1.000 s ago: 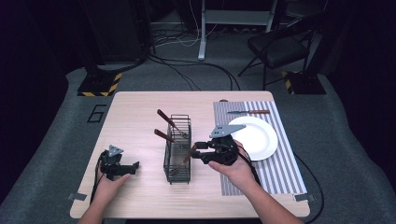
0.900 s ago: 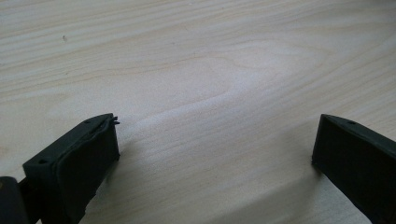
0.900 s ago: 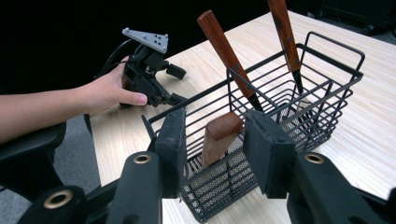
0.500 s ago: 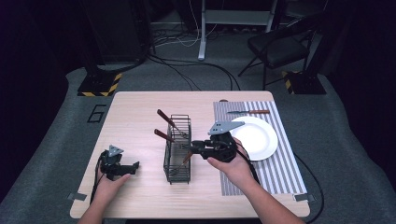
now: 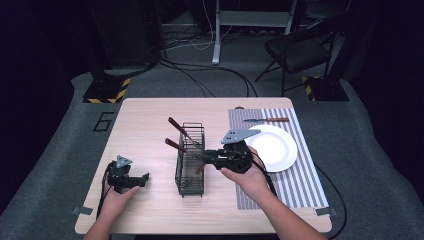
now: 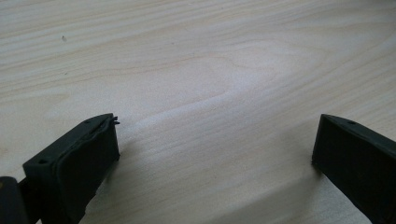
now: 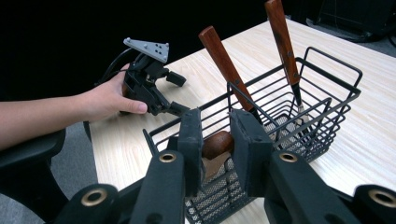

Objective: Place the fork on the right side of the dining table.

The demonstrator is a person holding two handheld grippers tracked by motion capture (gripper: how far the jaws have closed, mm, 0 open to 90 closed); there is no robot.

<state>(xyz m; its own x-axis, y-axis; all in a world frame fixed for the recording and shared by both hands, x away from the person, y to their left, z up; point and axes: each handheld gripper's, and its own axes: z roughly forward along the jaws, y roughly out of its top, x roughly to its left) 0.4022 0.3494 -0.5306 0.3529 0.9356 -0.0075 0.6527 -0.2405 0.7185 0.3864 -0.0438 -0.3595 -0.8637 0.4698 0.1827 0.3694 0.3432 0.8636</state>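
Right gripper (image 7: 215,154), jaws just closing, pinches the brown wooden handle (image 7: 217,143) at frame centre, its long axis slanting down into the wire caddy (image 7: 327,100); left gripper (image 5: 131,180) rests spread.

a brown wooden utensil handle (image 7: 217,143) leans tilted inside the black wire caddy (image 7: 322,114)

I count three brown wooden-handled utensils (image 7: 224,56) in one black wire caddy (image 5: 190,162), one wooden-handled knife (image 5: 267,120), one round white plate (image 5: 275,147), one grey-striped placemat (image 5: 295,185).
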